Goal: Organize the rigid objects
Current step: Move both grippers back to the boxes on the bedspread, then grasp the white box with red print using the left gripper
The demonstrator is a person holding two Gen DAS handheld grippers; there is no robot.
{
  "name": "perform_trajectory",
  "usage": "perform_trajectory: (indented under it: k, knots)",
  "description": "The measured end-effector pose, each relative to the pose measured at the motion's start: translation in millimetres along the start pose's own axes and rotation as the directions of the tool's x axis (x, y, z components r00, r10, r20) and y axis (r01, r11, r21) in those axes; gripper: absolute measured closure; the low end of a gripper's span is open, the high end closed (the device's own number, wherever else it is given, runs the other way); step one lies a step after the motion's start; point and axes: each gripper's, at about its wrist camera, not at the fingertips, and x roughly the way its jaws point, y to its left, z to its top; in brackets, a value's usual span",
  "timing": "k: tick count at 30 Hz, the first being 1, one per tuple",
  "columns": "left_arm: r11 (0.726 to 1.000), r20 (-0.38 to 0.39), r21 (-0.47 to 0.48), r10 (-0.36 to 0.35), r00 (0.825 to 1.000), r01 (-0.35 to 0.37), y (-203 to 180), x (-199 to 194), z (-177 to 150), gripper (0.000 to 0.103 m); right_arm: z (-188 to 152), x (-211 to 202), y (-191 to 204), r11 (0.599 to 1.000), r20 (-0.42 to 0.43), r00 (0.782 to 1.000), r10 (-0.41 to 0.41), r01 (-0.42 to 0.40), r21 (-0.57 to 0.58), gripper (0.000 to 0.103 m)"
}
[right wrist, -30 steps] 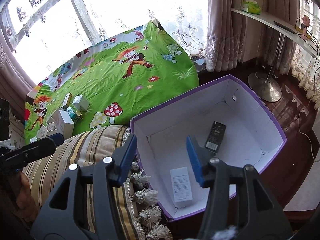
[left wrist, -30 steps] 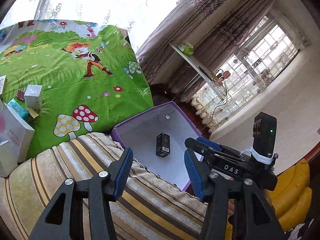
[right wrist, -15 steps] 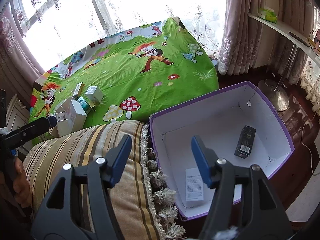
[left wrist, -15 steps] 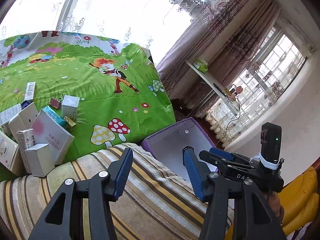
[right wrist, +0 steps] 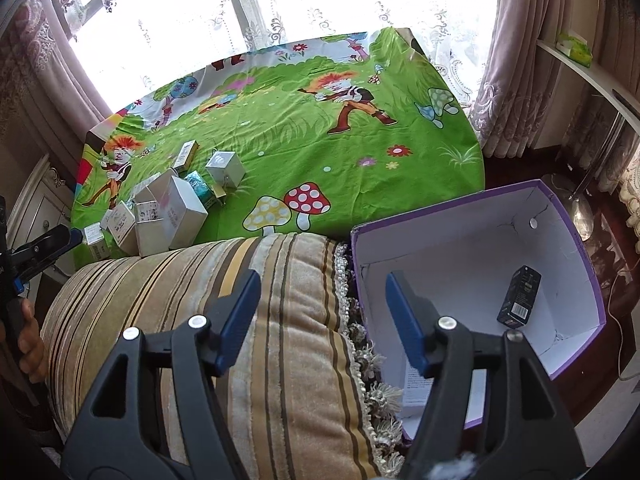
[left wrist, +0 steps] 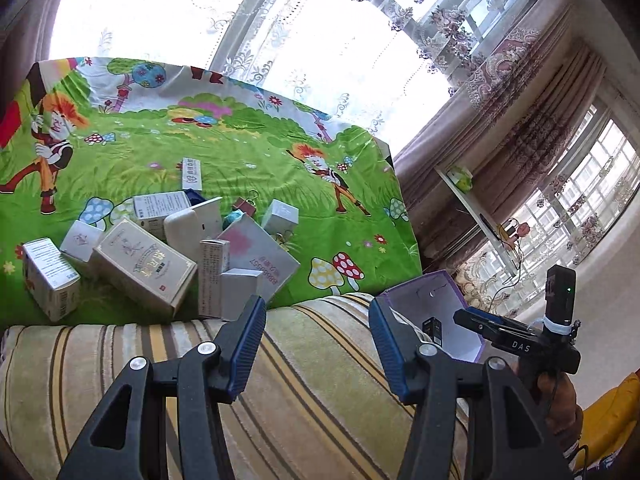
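While your left gripper (left wrist: 316,340) hangs wide apart and empty over the striped beige velvet cushion (left wrist: 312,380), the heap of small white and cream cardboard boxes (left wrist: 160,256) lies ahead and to its left on the green cartoon-print cloth (left wrist: 248,160), just past the cushion's far edge. Beyond the heap the cloth runs bare to the window side. Your right gripper (right wrist: 320,312) is equally wide and empty; the purple-rimmed white cardboard box (right wrist: 576,240) sits ahead to its right, touching the cushion's fringed edge, with a small black carton (right wrist: 519,301) lying inside by the right wall. Since a second ago, your left gripper has swung from the purple box to the heap, and your right has drawn back from over the box.
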Motion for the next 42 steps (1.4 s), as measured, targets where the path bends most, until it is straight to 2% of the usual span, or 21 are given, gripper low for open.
perform_trajectory:
  k: [11, 16, 21, 27, 34, 37, 42]
  knots:
    - [0.993, -0.008, -0.009, 0.120, 0.993, -0.120, 55.2, -29.6, -11.1, 0.047, 8.1, 20.7, 43.5, 0.996, -0.056, 0.998, 0.043, -0.047, -0.081, 0.033]
    - [0.982, -0.009, -0.004, 0.189, 0.982, -0.189, 78.1, -39.2, -8.7, 0.039, 10.4, 32.8, 67.2, 0.990, -0.088, 0.994, 0.068, -0.078, -0.119, 0.032]
    - [0.963, -0.017, 0.054, 0.267, 0.964, -0.266, 96.1, -43.6, -0.3, 0.033, 14.7, 46.1, 97.5, 0.977, -0.123, 0.987, 0.104, -0.125, -0.173, 0.032]
    - [0.940, -0.037, 0.112, 0.328, 0.944, -0.322, 123.6, -41.6, 10.1, 0.020, 17.6, 62.9, 130.1, 0.960, -0.164, 0.978, 0.132, -0.167, -0.225, 0.030]
    - [0.884, -0.108, 0.282, 0.416, 0.903, -0.373, 146.3, -14.0, 16.6, 0.019, 21.7, 85.8, 159.5, 0.945, -0.220, 0.964, 0.146, -0.202, -0.259, 0.030]
    - [0.870, -0.135, 0.312, 0.439, 0.888, -0.382, 160.5, -2.0, 20.3, 0.019, 25.0, 95.1, 169.9, 0.940, -0.238, 0.960, 0.150, -0.213, -0.265, 0.030]
    - [0.855, -0.163, 0.360, 0.451, 0.878, -0.372, 174.0, 11.7, 22.7, 0.019, 30.7, 113.3, 184.6, 0.932, -0.277, 0.948, 0.156, -0.234, -0.276, 0.030]
